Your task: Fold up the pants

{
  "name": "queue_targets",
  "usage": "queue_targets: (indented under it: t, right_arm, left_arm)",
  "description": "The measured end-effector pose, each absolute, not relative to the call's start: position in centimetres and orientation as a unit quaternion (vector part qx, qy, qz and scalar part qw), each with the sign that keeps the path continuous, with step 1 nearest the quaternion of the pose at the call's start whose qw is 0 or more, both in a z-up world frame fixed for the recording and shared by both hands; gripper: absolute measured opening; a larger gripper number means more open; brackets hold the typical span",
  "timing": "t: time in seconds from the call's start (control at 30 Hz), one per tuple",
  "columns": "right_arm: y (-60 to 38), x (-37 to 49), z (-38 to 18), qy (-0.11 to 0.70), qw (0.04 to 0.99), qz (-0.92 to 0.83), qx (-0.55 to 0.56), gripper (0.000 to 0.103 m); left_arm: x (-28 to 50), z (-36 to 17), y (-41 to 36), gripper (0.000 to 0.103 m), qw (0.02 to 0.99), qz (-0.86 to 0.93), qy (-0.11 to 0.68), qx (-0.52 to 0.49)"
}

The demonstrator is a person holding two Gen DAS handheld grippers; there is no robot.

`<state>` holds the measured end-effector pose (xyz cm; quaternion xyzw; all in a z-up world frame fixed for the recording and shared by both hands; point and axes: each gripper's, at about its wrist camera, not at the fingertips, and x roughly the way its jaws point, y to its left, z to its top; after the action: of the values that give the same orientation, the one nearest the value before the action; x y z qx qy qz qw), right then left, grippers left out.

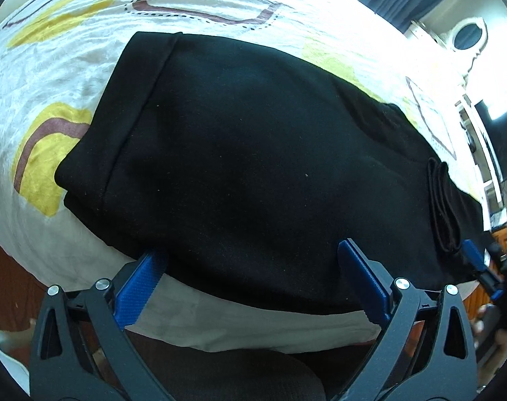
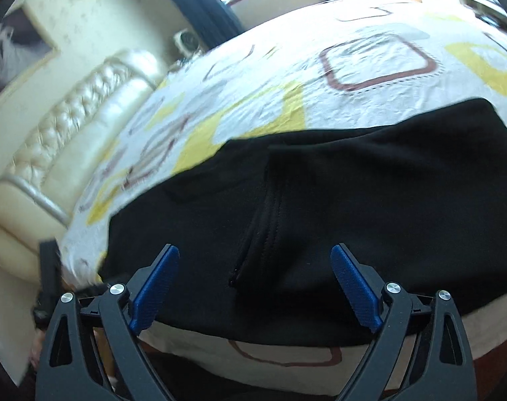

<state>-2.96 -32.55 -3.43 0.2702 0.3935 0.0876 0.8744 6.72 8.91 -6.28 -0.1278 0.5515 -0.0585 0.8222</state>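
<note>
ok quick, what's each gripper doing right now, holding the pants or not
left gripper: open, holding nothing, over the black pants.
right gripper: open, holding nothing, pants below it.

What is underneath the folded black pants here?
The folded black fabric pants lie on a white bedspread patterned with yellow and brown squares, visible all around them. The part directly beneath is covered.
</note>
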Motion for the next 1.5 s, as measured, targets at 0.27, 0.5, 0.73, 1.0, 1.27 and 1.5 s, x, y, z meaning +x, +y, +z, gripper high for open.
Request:
queue_targets:
  t: [0.27, 0.5, 0.73, 1.0, 1.27, 1.5]
  right_arm:
    - [-46.8, -9.7, -1.4, 0.301, 0.865, -0.042, 0.399, 0.091]
    - [-52.6, -8.8, -7.3, 0.397, 0.790, -0.020, 0.468, 0.091]
    - [-52.4, -8.8, -10.6, 0.412, 0.756, -0.012, 0.509, 0.072]
    - [-51.3, -8.3, -9.2, 0.462, 0.777, -0.032, 0.427, 0.045]
    - [-53.5, -7.8, -4.5, 0.433, 0.805, -0.030, 0.404, 0.070]
    - [-55.6, -0.3, -7.0, 0.420, 0.787, 0.021, 0.452, 0.071]
  left_arm:
    - [6.8, -6.7, 9.8, 0.101, 0.824, -0.060, 0.542, -0.155]
    - [6.9, -6.5, 9.0, 0.101, 0.829, -0.063, 0.540, -0.129]
    - [6.7, -6.5, 9.1, 0.101, 0.831, -0.069, 0.538, -0.126]
    - [6.3, -6.5, 9.0, 0.101, 0.833, -0.068, 0.535, -0.123]
    - [6.1, -6.5, 8.8, 0.101, 0.834, -0.070, 0.534, -0.120]
    - [6.3, -6.5, 9.2, 0.101, 0.830, -0.084, 0.537, -0.126]
